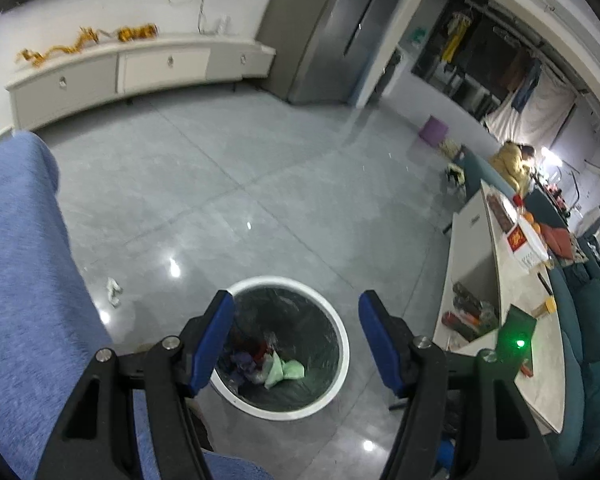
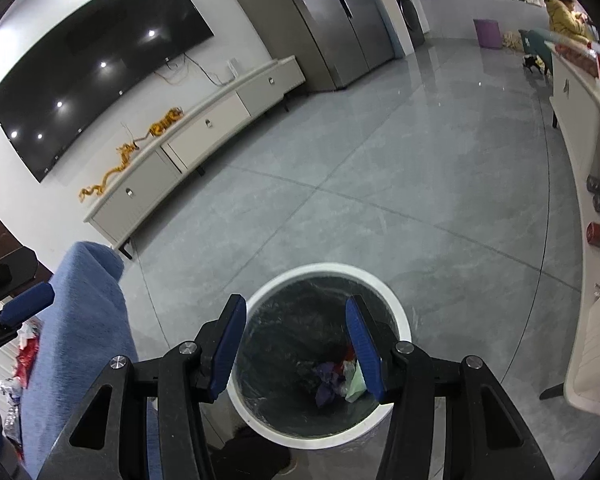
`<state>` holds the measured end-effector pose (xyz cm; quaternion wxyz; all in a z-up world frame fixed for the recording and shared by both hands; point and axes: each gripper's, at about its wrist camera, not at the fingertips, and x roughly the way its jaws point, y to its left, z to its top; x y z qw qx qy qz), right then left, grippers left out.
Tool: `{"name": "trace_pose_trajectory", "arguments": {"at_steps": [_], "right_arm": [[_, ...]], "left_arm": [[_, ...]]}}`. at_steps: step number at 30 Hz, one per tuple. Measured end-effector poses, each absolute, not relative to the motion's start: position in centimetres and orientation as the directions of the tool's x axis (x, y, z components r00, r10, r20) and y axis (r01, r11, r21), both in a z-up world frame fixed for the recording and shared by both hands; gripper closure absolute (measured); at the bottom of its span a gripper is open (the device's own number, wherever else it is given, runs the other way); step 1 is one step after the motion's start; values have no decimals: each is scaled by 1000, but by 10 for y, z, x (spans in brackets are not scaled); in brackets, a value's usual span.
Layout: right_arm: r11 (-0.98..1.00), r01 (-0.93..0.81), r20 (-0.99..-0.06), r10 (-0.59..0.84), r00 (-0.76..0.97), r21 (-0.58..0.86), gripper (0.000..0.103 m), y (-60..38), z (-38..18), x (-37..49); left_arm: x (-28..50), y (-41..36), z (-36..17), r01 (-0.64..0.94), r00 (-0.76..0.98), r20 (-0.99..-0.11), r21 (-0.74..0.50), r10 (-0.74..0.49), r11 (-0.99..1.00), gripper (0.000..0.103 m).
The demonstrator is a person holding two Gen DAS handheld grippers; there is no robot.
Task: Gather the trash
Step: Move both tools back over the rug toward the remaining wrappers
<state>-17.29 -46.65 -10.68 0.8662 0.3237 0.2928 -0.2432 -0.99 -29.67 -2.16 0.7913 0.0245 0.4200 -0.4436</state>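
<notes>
Over bin (image 1: 342,364) on floor | L gripper (image 1: 296,338) jaws apart, empty | R gripper (image 2: 296,344) jaws apart, empty | trash (image 1: 278,368) at bin bottom | paper scrap (image 1: 113,291) on floor, left of bin

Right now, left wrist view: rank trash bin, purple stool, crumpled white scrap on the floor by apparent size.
1. Trash bin, largest by far, but also nearest the camera.
2. Purple stool, looks small; it stands far off, so its true size is unsure.
3. White scrap, smallest.
</notes>
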Motion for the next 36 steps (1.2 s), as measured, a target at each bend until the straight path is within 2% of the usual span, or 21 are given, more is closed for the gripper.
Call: {"name": "trace_pose_trajectory", "arguments": {"at_steps": [6, 15, 28, 36], "right_arm": [[696, 584, -604, -268, 751, 417, 53, -451, -67, -188], [762, 507, -508, -275, 816, 402, 50, -412, -12, -196], [860, 406, -428, -255, 867, 311, 46, -343, 46, -194], [912, 331, -412, -213, 886, 241, 46, -303, 63, -178]], "left_arm": [[-33, -258, 17, 730, 363, -621, -273, -694, 626, 40], [-63, -198, 48, 733, 407, -631, -206, -660, 649, 40], [-79, -79, 79, 641, 526, -561, -232, -639, 731, 40], [-75, -10, 68, 581, 582, -540, -246, -607, 776, 40]]}}
